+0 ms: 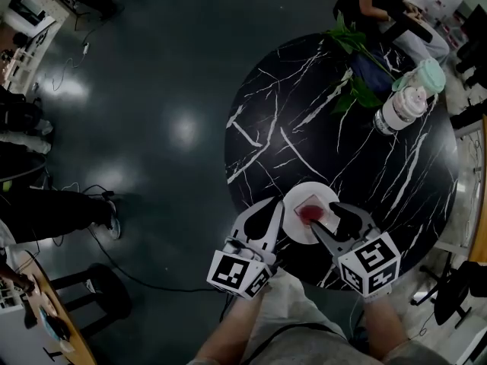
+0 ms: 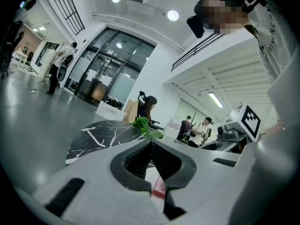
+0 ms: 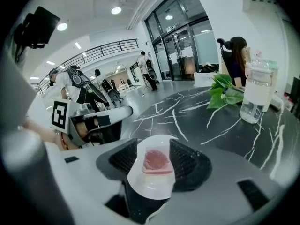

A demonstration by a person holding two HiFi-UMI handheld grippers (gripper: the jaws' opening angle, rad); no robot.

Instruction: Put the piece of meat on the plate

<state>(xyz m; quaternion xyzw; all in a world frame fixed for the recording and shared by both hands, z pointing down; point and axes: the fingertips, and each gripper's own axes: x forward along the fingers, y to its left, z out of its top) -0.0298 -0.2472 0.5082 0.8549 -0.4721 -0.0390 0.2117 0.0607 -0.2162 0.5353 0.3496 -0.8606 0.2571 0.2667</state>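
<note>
Meat (image 3: 157,161) lies flat on the white plate (image 3: 149,189), about plate centre. The plate sits on the black marble table (image 1: 304,128), near its close edge.

Right gripper (image 3: 153,143): jaws spread wide, nothing clamped. Its own view looks down between the ribbed pads (image 3: 123,158) onto plate and meat, with the pads clear of the meat on both sides.

Left gripper (image 2: 151,144): jaws drawn together, tips meeting in a narrow V, nothing held. Its own view runs nearly level across the table, so only a sliver of white plate and red meat shows through the slot behind the pads.

Head view alone gives the layout:
- Both grippers are side by side at the table's near edge.
- The left gripper is just left of the plate.
- The right gripper's spread fingers are over the plate's right rim.
- The meat shows as a red patch between the two.

Right gripper view alone gives detail of the far side:
- A clear bottle (image 3: 255,90) stands upright.
- Green leaves (image 3: 225,95) lie just beside it.
- A seated person (image 3: 236,60) is behind the table.

The bottle's pale green cap shows best in the head view, and the left gripper view misses the bottle. It does catch the leaves, the right gripper's marker cube (image 2: 246,118) at right, and people (image 2: 197,128) standing in the background. The right gripper view shows the left gripper's cube at left.
</note>
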